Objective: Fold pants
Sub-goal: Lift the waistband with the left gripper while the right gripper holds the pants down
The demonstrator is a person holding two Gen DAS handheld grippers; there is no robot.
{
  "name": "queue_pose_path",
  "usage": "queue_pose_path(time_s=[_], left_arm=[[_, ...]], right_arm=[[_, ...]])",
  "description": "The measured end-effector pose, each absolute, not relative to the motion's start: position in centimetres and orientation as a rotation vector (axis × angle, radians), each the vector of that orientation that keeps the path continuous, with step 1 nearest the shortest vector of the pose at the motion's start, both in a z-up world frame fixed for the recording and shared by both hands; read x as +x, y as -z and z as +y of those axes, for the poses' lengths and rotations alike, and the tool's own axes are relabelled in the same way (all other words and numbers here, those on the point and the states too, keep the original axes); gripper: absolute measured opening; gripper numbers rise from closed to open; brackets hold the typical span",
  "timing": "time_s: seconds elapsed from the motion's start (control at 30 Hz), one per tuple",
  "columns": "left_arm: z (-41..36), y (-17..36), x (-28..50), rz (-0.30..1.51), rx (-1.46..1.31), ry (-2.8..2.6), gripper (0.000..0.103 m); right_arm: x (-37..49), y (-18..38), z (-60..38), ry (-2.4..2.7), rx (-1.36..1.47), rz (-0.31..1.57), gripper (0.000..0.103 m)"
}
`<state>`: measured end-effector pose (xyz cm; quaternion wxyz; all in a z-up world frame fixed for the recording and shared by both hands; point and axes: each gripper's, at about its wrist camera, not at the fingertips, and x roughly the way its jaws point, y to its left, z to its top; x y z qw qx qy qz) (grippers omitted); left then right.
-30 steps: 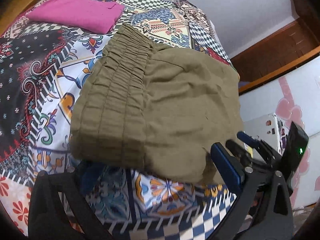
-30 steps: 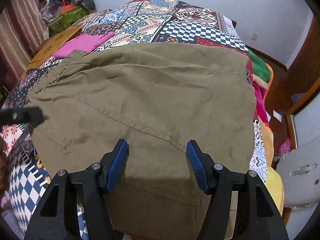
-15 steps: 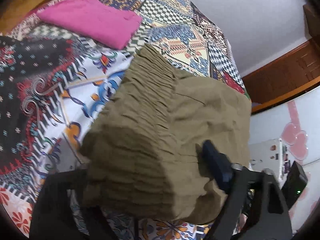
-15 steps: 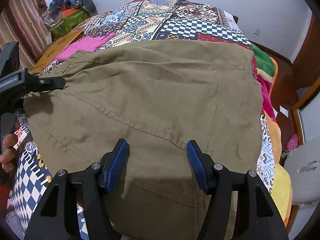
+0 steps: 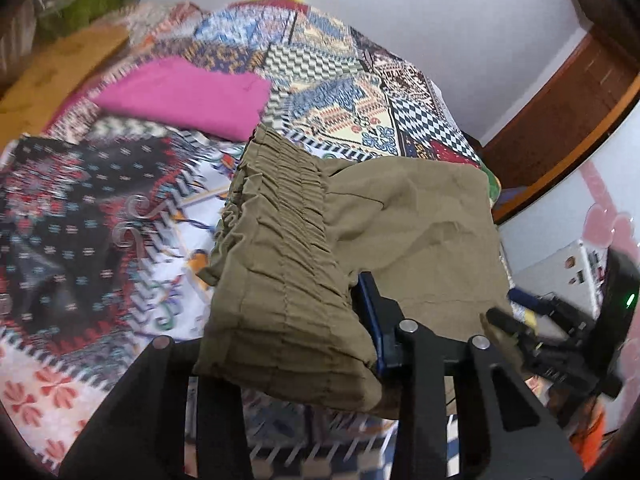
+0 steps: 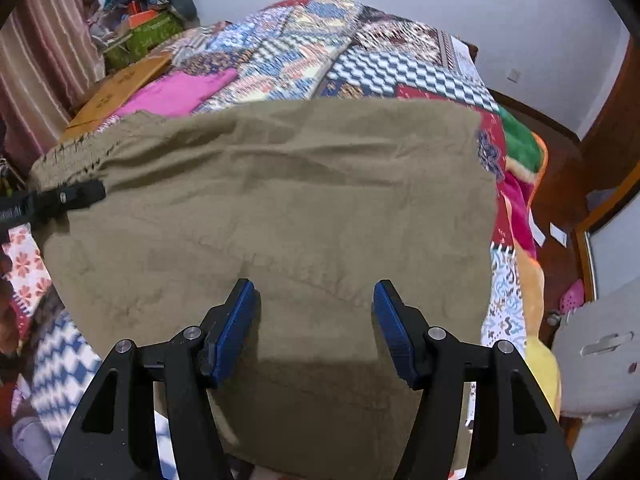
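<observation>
Olive pants (image 6: pixel 288 200) lie folded on the patchwork bedspread (image 5: pixel 340 92). Their gathered elastic waistband (image 5: pixel 280 264) is bunched up and raised off the bed between the fingers of my left gripper (image 5: pixel 288 344). Its jaws are closing, the blue pad (image 5: pixel 370 320) presses the cloth, and the other finger is hidden under the fabric. The right wrist view shows that left gripper (image 6: pixel 64 200) at the pants' left edge. My right gripper (image 6: pixel 314 320) hovers open over the near part of the pants, with flat cloth below and nothing pinched between its pads. It also shows in the left wrist view (image 5: pixel 532 312).
A folded pink garment (image 5: pixel 188 96) lies further back on the bed. A wooden board (image 6: pixel 120 84) and a green box (image 6: pixel 148 36) stand at the bed's far left. Bright blankets (image 6: pixel 520 152) hang over the right edge, beside a wooden floor and a white appliance (image 6: pixel 600 352).
My left gripper has narrowed from wide open onto the waistband and lifted it, bunching the cloth. The right gripper has stayed where it was, equally open.
</observation>
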<state>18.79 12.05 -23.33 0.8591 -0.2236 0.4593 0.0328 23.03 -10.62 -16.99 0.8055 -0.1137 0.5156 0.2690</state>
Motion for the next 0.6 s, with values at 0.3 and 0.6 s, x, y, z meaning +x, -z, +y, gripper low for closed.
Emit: queue_pose_path(time_s=[0.3,0.6], left_arm=[[13.0,21.2,12.5,0.896,-0.385,-0.178,0.036],[13.9,21.1,9.6,0.861,-0.365,-0.232,0.035]], right_arm=[[21.6,13.2,-3.1,-0.738,-0.284,1.016,0.058],[22.4,18.8,6.1,-0.844,-0.36,1.219,0.058]])
